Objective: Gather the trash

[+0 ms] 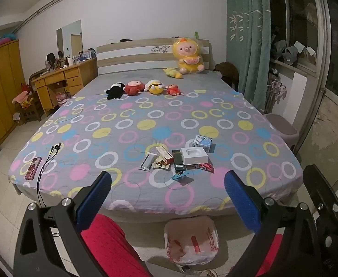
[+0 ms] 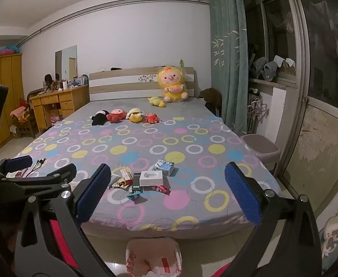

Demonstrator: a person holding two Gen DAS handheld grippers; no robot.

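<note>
Small trash lies near the foot of the bed (image 1: 127,106): a white box (image 1: 195,155), a blue-and-white carton (image 1: 202,142), a black box (image 1: 178,160), a red-and-white box (image 1: 165,154), a silver wrapper (image 1: 148,161), a red wrapper (image 1: 207,167) and a blue wrapper (image 1: 180,175). On the floor by the foot of the bed stands a bag-lined bin (image 1: 190,240). My left gripper (image 1: 169,196) hangs open short of the pile, holding nothing. My right gripper (image 2: 167,184) is open and empty too, facing the white box (image 2: 151,177) and carton (image 2: 164,166), above the bin (image 2: 154,257).
Several plush toys (image 1: 143,86) sit across the bed's far half. A pink case (image 1: 32,165) and a black cable (image 1: 46,161) lie at its left corner. A stool (image 1: 282,127) stands by the curtain, a desk (image 1: 58,83) far left. A person's red-clad legs (image 1: 113,242) are below me.
</note>
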